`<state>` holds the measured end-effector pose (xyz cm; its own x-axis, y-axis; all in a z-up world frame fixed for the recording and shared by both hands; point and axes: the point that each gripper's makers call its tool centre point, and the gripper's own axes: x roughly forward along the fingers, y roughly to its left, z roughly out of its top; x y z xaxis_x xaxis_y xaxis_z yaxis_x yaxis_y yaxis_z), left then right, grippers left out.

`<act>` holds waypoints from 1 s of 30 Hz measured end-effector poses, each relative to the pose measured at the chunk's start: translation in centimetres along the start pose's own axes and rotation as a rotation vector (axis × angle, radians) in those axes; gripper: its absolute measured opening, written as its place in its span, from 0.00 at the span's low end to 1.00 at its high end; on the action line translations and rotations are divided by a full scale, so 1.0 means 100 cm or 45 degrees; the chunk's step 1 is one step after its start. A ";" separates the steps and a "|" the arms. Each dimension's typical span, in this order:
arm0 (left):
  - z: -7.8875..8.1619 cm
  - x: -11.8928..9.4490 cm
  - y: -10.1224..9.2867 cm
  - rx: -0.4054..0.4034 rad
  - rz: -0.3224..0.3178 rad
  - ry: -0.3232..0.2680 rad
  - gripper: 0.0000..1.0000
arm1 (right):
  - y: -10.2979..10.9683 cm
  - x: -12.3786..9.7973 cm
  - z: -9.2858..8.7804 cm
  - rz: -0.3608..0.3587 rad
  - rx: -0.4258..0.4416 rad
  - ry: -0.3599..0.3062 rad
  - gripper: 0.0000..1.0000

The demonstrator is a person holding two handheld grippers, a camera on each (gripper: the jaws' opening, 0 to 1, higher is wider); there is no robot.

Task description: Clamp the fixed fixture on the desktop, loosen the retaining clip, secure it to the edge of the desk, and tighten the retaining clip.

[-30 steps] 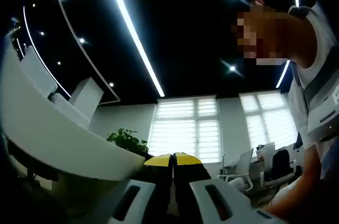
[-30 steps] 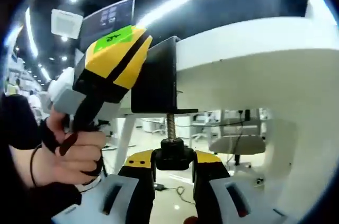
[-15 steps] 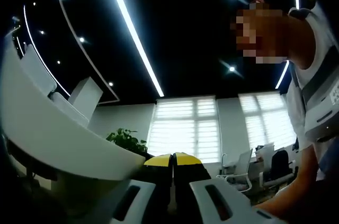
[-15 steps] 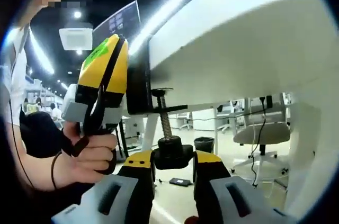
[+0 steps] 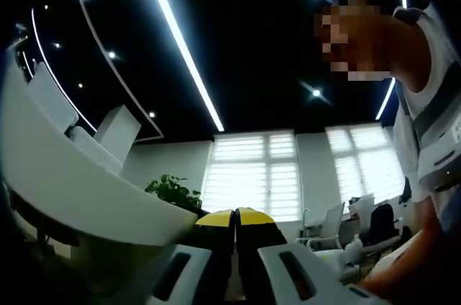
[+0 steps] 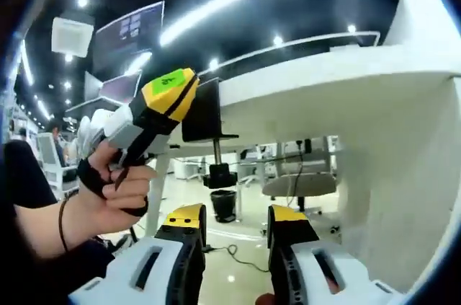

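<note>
Right gripper view, left to right: your hand (image 6: 108, 189) holds the left tool (image 6: 162, 107), its yellow nose up against the black fixture (image 6: 204, 110) at the bench (image 6: 324, 96) edge. I can't tell from here whether that tool grips the fixture or just rests on it. The fixture sits on the edge, bracket over the top face, screw (image 6: 217, 152) hanging straight down under the bench to the black knob (image 6: 218, 174).

Key relation: the knob lies dead ahead of your right tool (image 6: 234, 220), just left of the midline between its jaws, well apart from them, nothing touching. The screw's long axis runs vertical in this view, roughly in line with the tool's forward axis, so a straight push forward should put the knob between the jaws. The right tool is the one lined up on it.

Right tool: jaws spread wide, holding nothing.

Left gripper view: left tool (image 5: 235, 216) has its yellow tips pressed together with no gap visible; whatever sits past them isn't visible. The bench's pale underside curves in at left.

My read: the fixture is seated on the edge, and whether the clip is tight enough can't be judged from here. If it needs more, close the right tool on the knob and turn.
</note>
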<state>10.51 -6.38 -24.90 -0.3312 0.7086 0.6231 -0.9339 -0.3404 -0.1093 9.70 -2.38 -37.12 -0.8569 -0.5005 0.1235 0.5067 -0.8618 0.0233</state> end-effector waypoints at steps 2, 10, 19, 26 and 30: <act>0.000 0.001 0.000 0.001 0.001 -0.007 0.02 | 0.000 0.000 0.002 -0.031 0.007 -0.016 0.33; -0.001 -0.001 0.000 0.011 -0.003 -0.001 0.02 | -0.007 -0.005 -0.017 -0.126 0.019 0.015 0.32; -0.002 -0.001 0.000 0.005 0.010 -0.007 0.02 | -0.032 -0.014 -0.012 -0.272 0.058 -0.026 0.30; -0.003 0.000 0.000 0.015 0.014 0.012 0.02 | -0.034 -0.012 -0.018 -0.270 0.055 -0.004 0.30; -0.003 -0.001 0.000 0.013 0.012 0.011 0.02 | -0.035 -0.012 -0.017 -0.278 0.049 -0.009 0.30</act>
<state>10.49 -6.23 -25.16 -0.3413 0.7104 0.6155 -0.9293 -0.3534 -0.1073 8.78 1.14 -39.06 -0.9461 -0.3015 0.1180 0.3124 -0.9459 0.0878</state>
